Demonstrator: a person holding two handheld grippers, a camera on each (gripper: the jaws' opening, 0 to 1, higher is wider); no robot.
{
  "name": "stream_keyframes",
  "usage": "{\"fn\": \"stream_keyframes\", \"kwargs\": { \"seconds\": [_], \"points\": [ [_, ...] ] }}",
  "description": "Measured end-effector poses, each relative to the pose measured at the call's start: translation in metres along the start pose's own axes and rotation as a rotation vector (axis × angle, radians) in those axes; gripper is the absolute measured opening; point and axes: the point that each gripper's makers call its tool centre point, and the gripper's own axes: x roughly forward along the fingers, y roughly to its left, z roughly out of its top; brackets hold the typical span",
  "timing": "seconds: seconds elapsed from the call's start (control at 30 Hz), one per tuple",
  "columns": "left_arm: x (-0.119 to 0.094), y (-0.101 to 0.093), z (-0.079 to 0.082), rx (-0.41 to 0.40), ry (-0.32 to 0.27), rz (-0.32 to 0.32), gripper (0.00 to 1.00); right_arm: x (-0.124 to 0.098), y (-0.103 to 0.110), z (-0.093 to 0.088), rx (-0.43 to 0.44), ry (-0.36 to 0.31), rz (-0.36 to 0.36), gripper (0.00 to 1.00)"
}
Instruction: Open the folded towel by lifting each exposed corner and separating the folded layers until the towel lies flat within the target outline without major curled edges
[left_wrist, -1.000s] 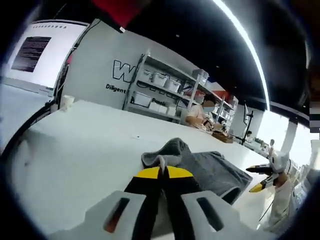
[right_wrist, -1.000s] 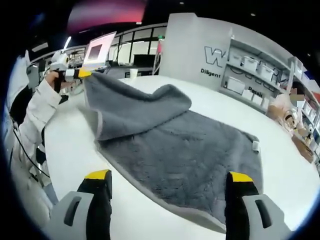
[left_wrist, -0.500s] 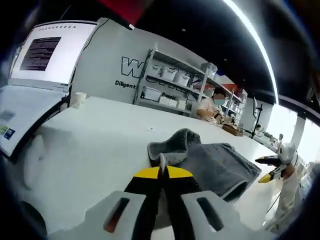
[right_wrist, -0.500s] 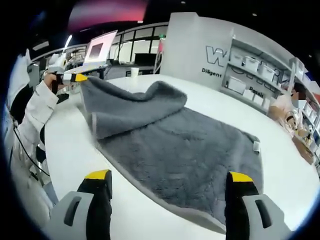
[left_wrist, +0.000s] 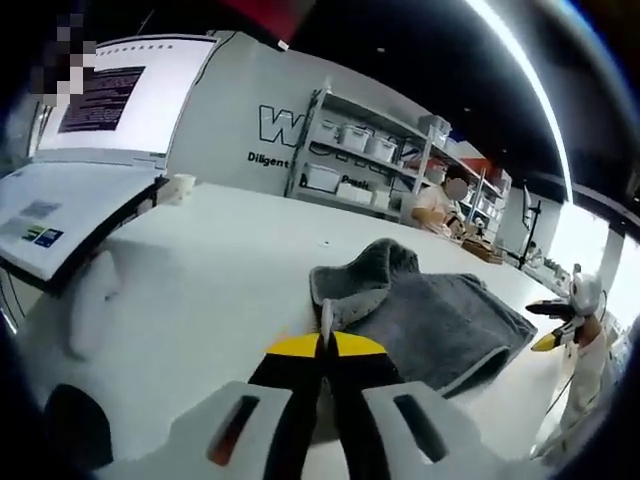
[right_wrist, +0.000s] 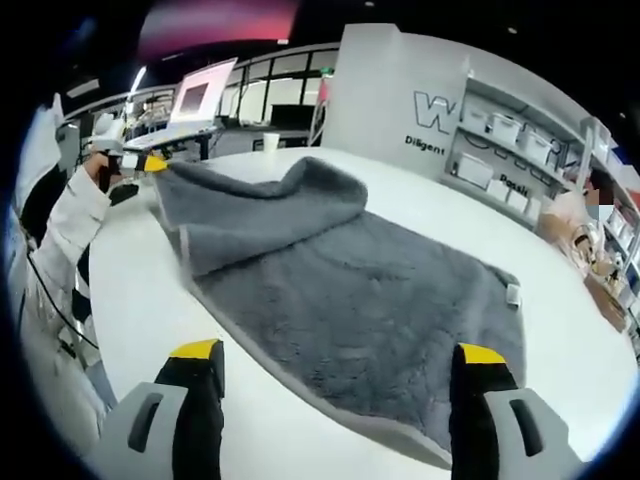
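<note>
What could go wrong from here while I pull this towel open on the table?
The left gripper pinches just the towel corner, so the corner may slip out. A folded-over layer still lies on the towel; pulling sideways could drag the whole towel across the table instead of unfolding it. The right gripper hangs open, pinning nothing.

Towel (left_wrist: 430, 320) corner hidden between the pinched left tongs (left_wrist: 325, 345).

A grey terry towel (right_wrist: 360, 300) lies mid-frame on a white table (right_wrist: 300, 440); metal shelving with bins (right_wrist: 520, 150) stands upper right behind it.
</note>
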Motion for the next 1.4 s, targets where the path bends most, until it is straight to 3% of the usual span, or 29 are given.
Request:
{"fn": "stream_keyframes", "kwargs": {
  "seconds": [1.4],
  "points": [
    [-0.037,0.056,-0.031,-0.019,0.044,0.171,0.02,0.004,0.006,-0.004,-0.022,0.032,0.008,0.92]
  ]
}}
